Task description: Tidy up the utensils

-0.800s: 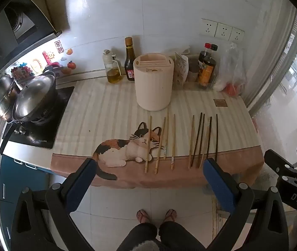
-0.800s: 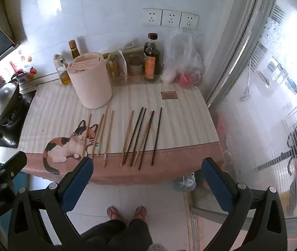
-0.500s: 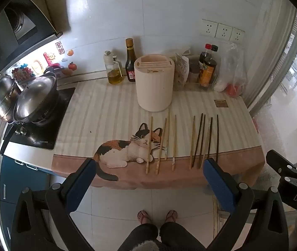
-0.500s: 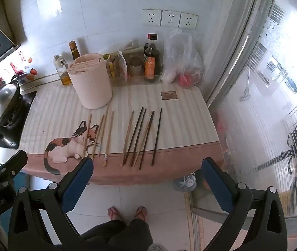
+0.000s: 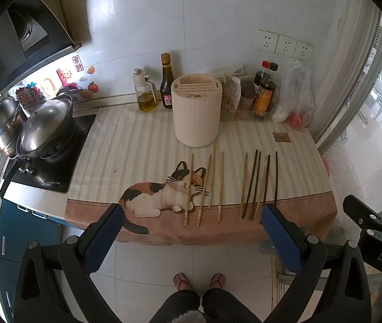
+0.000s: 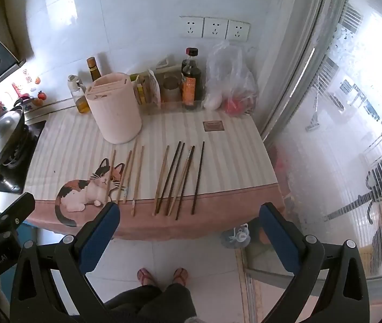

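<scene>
Several light wooden chopsticks (image 5: 212,185) (image 6: 137,177) lie side by side on the striped cat-print cloth (image 5: 137,145) (image 6: 228,156), with several mixed dark and light chopsticks (image 5: 256,183) (image 6: 180,175) to their right. Behind them stands a cream round holder (image 5: 196,113) (image 6: 114,106) with slots in its lid. My left gripper (image 5: 191,231) hangs open above the floor, short of the counter's front edge. My right gripper (image 6: 189,227) is open too, level with the front edge. Neither holds anything.
Oil and sauce bottles (image 5: 166,80) (image 6: 191,80), packets and a plastic bag (image 6: 231,80) line the back wall. Lidded steel pots (image 5: 42,129) (image 6: 2,132) sit on the stove at left. A glass door (image 6: 339,107) closes the right side. The person's feet (image 5: 199,281) stand below.
Both views have crept slightly closer to the counter; the chopsticks and holder have not moved, and both grippers stay wide open.
</scene>
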A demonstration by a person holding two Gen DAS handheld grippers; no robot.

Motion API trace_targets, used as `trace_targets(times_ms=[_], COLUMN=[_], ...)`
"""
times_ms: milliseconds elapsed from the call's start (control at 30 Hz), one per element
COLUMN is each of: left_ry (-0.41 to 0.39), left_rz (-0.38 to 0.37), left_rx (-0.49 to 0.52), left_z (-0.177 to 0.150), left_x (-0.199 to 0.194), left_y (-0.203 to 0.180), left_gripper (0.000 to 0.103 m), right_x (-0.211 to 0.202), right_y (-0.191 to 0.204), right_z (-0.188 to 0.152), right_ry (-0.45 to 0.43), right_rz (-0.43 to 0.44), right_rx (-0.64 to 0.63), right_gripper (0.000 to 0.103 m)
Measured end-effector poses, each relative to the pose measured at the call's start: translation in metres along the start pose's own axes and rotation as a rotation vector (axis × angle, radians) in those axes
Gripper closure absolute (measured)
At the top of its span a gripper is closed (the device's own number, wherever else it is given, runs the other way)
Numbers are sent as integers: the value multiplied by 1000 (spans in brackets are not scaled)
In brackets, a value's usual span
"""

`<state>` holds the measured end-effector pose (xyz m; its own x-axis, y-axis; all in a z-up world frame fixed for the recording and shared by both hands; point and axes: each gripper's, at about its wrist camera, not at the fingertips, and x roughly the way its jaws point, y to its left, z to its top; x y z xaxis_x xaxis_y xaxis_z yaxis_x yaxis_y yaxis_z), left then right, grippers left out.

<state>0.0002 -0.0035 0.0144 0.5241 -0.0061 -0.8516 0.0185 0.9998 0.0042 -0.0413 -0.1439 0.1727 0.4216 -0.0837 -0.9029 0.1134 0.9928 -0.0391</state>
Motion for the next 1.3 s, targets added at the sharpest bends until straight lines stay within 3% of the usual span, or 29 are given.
trace_targets(times_ms=[1300], left_ry=[-14], left_rz=[-1], left_rx=[-11], left_z=[-8], left_x=[-5], left_y=[4], left_gripper=[0], right_x=[-7], right_y=[9], right_z=[-5], right_ry=[-10], right_rz=[9], right_rx=[-20], right_gripper=[0])
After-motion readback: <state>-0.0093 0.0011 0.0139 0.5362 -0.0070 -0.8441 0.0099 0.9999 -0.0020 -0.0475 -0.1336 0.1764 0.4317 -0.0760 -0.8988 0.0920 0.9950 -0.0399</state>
